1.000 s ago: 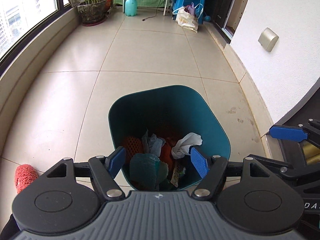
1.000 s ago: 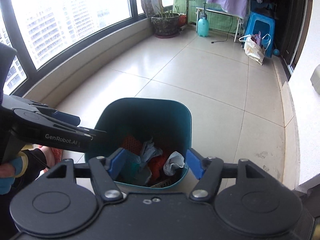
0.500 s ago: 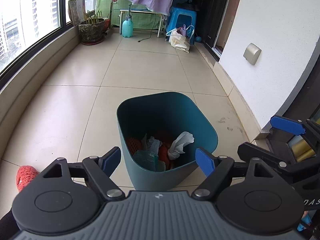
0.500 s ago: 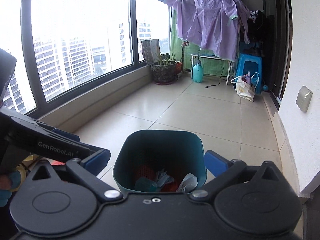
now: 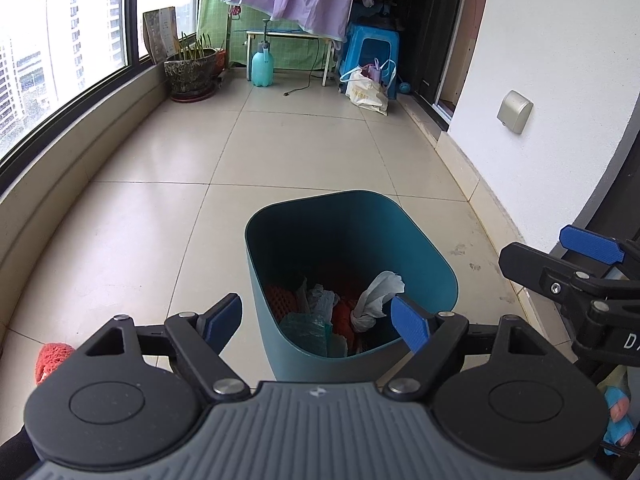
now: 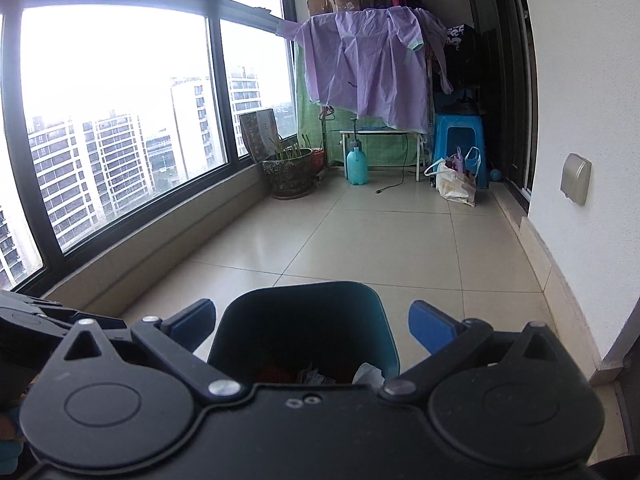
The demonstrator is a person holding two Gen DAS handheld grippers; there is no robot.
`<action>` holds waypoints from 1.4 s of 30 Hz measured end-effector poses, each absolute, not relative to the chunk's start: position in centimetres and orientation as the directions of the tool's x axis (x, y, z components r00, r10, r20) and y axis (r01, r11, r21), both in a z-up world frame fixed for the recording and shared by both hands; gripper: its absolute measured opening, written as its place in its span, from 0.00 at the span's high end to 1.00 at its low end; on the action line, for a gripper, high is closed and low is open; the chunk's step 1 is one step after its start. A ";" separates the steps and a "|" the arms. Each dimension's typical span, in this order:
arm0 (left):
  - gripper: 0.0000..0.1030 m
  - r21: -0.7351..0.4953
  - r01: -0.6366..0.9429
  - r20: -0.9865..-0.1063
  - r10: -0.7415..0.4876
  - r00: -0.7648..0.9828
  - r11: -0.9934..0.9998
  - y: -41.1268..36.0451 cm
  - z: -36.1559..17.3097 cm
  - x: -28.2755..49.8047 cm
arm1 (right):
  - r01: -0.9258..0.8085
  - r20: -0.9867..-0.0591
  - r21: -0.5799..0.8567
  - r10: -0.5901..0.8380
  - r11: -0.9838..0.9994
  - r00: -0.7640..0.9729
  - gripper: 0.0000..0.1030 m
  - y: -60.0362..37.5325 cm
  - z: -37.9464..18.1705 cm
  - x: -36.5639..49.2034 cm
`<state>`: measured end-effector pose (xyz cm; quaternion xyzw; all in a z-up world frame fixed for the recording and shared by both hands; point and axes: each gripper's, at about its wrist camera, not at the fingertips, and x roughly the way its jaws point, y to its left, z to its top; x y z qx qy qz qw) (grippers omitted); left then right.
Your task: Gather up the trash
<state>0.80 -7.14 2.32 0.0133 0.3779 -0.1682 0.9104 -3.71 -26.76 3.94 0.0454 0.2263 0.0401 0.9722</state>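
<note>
Left wrist view showed the left gripper (image 5: 318, 318) spread wide, empty, just opened, over the near rim of the teal plastic trash bin (image 5: 420, 240) holding crumpled litter; bare tiled floor (image 5: 168, 216) lay beyond. The right gripper (image 6: 312, 322) likewise gaped empty

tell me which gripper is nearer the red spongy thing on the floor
Left. The left gripper hangs open just right of the red spongy thing; the right gripper is across the teal bin, by the wall.

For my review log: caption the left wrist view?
Open left claw above teal bin of trash; red scrap on floor.
</note>
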 end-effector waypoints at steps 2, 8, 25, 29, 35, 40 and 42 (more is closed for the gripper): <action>0.21 -0.102 0.320 -0.687 -0.299 0.662 0.942 -7.2 2.4 0.9 | -0.035 -0.446 0.106 0.079 0.994 0.892 0.00 -26.9 3.8 -3.4; 0.21 -0.109 0.335 -0.682 -0.316 0.659 0.936 -7.1 2.5 1.0 | 0.003 -0.472 0.166 0.077 0.986 0.878 0.00 -27.8 3.2 -2.9; 0.21 -0.108 0.343 -0.619 -0.333 0.711 0.933 -6.8 3.5 -0.7 | -0.006 -0.478 0.111 0.059 0.994 0.876 0.00 -26.6 3.1 -3.6; 0.21 -0.128 0.342 -0.623 -0.344 0.703 0.931 -6.6 3.5 -0.6 | -0.012 -0.472 0.105 0.060 0.994 0.879 0.00 -26.4 3.1 -3.6; 0.21 -0.135 0.335 -0.620 -0.343 0.705 0.932 -6.3 3.5 -0.5 | -0.016 -0.476 0.098 0.061 0.995 0.877 0.00 -26.4 3.1 -3.5; 0.21 -0.137 0.332 -0.623 -0.341 0.704 0.933 -6.5 3.5 -0.6 | -0.016 -0.477 0.101 0.062 0.995 0.877 0.00 -26.3 3.0 -3.5; 0.21 -0.153 0.329 -0.629 -0.349 0.695 0.932 -6.5 3.3 -0.5 | -0.016 -0.476 0.098 0.061 0.995 0.877 0.00 -26.2 3.0 -3.5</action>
